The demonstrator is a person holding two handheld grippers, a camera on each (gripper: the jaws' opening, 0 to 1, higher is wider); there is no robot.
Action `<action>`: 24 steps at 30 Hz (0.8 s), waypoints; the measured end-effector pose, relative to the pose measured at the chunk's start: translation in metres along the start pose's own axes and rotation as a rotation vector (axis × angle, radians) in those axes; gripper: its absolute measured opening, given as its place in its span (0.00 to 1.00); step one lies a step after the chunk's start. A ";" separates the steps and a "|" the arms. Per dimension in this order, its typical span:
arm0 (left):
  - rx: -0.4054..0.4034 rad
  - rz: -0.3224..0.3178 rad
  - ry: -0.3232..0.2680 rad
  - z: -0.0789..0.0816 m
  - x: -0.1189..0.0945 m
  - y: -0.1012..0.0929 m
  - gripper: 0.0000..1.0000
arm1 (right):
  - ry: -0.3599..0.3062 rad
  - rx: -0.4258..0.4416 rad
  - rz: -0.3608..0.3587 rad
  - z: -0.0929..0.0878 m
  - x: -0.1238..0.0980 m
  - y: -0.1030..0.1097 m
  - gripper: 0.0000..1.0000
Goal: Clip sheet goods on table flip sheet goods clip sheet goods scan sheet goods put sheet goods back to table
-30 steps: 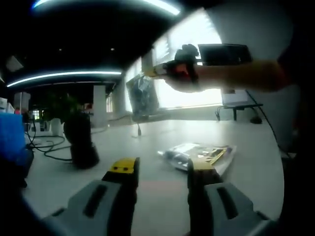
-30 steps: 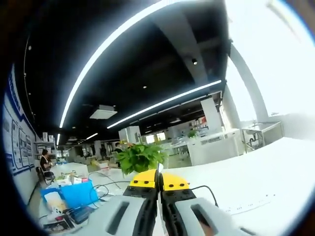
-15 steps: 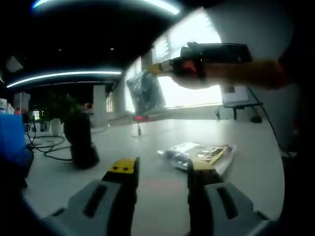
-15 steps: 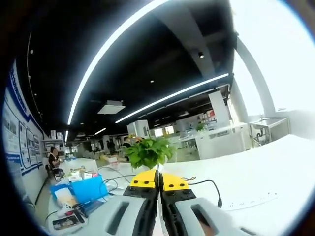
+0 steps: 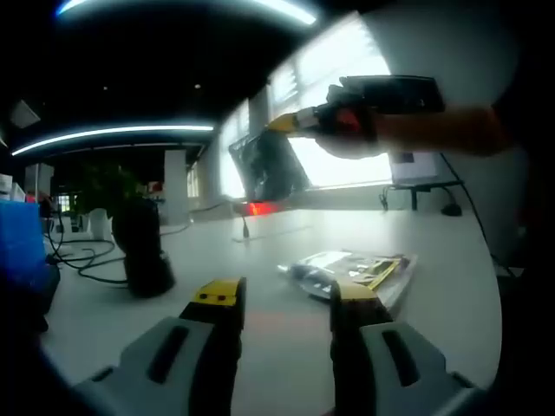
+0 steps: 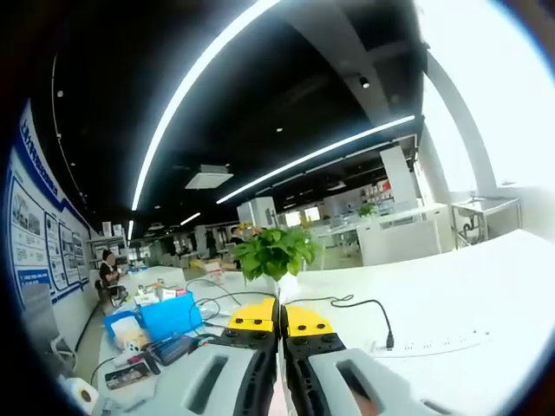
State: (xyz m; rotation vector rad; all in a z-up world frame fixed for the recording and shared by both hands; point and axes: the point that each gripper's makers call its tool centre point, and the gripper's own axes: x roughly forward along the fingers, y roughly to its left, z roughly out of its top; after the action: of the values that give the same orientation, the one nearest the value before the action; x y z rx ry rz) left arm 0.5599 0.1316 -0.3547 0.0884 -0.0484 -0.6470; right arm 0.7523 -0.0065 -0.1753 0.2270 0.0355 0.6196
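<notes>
In the left gripper view, my left gripper (image 5: 284, 299) hovers low over the white table (image 5: 451, 286), open, with nothing between its yellow tips. Just beyond it lies a flat packet of sheet goods (image 5: 351, 270), printed in yellow. Higher up, a hand brings my right gripper (image 5: 299, 123) in from the right. It is shut on a dark glossy sheet bag (image 5: 267, 165) that hangs below its tips, tilted. A red glow (image 5: 257, 208) shows on the table under the bag. In the right gripper view, my right gripper (image 6: 279, 319) has its jaws pressed together.
A black cylindrical device (image 5: 143, 251) stands on the table at the left, with cables (image 5: 82, 260) beside it. The right gripper view shows a potted plant (image 6: 276, 251), a power strip (image 6: 425, 344), a blue box (image 6: 169, 314) and a seated person (image 6: 108, 269) far left.
The right gripper has carried the hanging bag a little to the right and tilted it. A red glow has appeared beneath it. The left gripper has stayed put.
</notes>
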 end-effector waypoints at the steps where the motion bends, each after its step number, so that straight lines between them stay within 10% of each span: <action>1: 0.000 0.001 0.000 0.000 0.000 0.000 0.32 | 0.006 0.000 0.005 -0.002 0.000 0.001 0.00; 24: 0.000 0.008 0.007 -0.002 0.000 0.002 0.32 | 0.136 0.083 0.042 -0.065 0.002 -0.008 0.00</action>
State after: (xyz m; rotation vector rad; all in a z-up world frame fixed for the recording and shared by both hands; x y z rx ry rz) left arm 0.5614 0.1331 -0.3562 0.0903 -0.0417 -0.6384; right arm 0.7518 0.0008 -0.2402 0.2661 0.1881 0.6750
